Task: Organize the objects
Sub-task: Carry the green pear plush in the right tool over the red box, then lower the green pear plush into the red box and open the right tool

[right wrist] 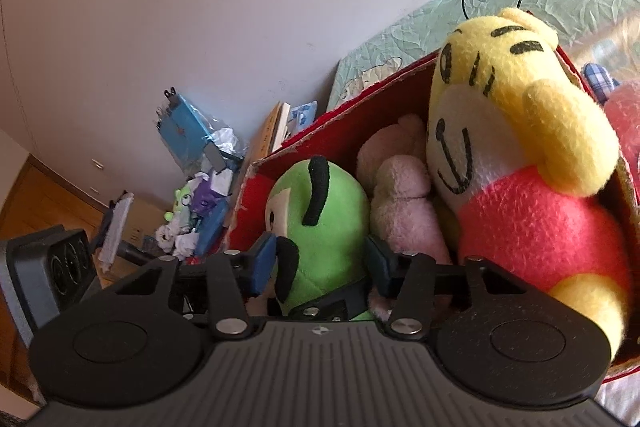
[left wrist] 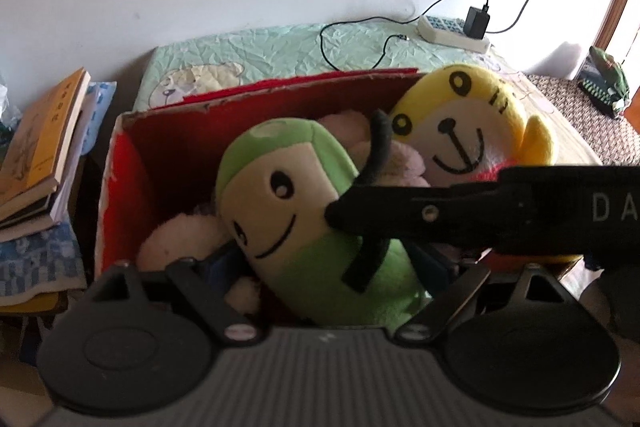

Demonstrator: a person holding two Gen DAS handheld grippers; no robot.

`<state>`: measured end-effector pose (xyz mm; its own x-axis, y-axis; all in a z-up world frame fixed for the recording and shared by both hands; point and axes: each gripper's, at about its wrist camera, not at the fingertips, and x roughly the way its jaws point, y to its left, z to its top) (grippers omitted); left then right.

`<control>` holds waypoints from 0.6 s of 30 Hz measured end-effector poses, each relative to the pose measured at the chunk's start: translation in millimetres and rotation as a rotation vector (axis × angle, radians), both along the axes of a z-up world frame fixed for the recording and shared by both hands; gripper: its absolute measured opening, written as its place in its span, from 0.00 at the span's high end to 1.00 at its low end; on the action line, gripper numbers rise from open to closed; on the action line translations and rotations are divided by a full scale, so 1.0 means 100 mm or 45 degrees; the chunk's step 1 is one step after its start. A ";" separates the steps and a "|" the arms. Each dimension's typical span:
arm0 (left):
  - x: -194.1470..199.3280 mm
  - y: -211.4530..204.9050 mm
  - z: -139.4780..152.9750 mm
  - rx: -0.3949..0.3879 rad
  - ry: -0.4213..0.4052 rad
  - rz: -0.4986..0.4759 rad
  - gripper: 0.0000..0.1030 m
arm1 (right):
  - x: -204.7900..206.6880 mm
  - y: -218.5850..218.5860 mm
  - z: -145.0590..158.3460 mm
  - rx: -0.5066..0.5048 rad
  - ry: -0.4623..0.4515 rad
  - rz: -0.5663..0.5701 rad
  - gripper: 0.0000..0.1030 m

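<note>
A red cardboard box point(left wrist: 124, 163) on the bed holds several plush toys. A green plush with a smiling face point(left wrist: 280, 203) lies in front, a yellow tiger plush in a red shirt point(left wrist: 460, 123) leans at the right, and pink plush toys point(right wrist: 400, 203) sit between them. My right gripper point(right wrist: 320, 263) is shut on the green plush point(right wrist: 320, 227), its blue pads pressing both sides; it shows in the left wrist view point(left wrist: 344, 215) as a black arm across the toy. My left gripper point(left wrist: 324, 267) straddles the green plush's lower body; its fingertips are hidden behind the toy.
A stack of books point(left wrist: 40, 155) sits left of the box. A power strip with a charger and cables point(left wrist: 456, 31) lies on the green bedsheet point(left wrist: 280, 47) behind. A pile of clutter point(right wrist: 200, 187) lies by the wall on the floor.
</note>
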<state>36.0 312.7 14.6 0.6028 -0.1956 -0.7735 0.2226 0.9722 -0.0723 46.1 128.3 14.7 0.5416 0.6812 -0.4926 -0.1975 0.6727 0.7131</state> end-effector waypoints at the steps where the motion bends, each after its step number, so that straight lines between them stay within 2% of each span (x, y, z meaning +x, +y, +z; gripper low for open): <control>1: 0.00 -0.01 -0.01 0.007 0.002 0.002 0.12 | 0.00 0.01 0.00 -0.006 -0.001 -0.003 0.52; 7: 0.05 -0.07 -0.08 0.031 0.052 0.022 0.09 | 0.03 0.06 -0.08 -0.003 0.032 0.006 0.54; 18: -0.04 -0.20 -0.18 0.100 0.047 0.030 0.07 | -0.05 0.07 -0.10 -0.023 0.013 0.020 0.52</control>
<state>32.2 293.1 -3.1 0.5774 -0.1199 -0.8076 0.1985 0.9801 -0.0036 40.7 134.9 4.4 0.5257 0.6806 -0.5103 -0.2012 0.6824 0.7028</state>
